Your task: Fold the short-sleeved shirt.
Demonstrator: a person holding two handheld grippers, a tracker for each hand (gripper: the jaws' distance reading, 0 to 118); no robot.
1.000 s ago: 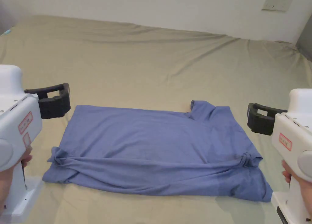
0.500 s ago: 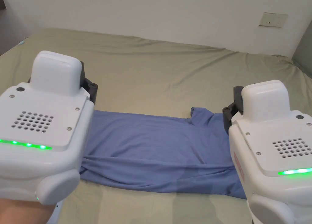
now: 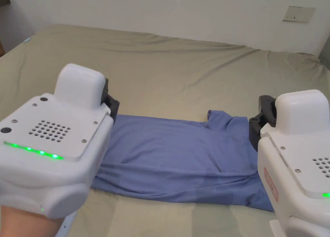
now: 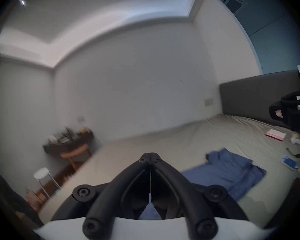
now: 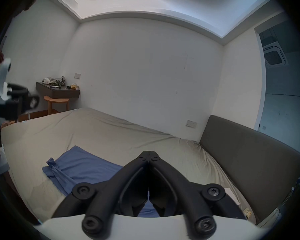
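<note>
The bed (image 3: 167, 73) is broad, its olive sheet soft and faintly creased. One shirt (image 3: 180, 160), blue and matte, lies flat on the near part of the bed, folded into a long band with a collar bump at the right end. Two smooth white plastic casings hang above it, each with a dotted grille and a green light strip. The left claw (image 4: 150, 154) and right claw (image 5: 149, 151), black and hinged, are both clenched on nothing. Red stickers are unreadable.
</note>
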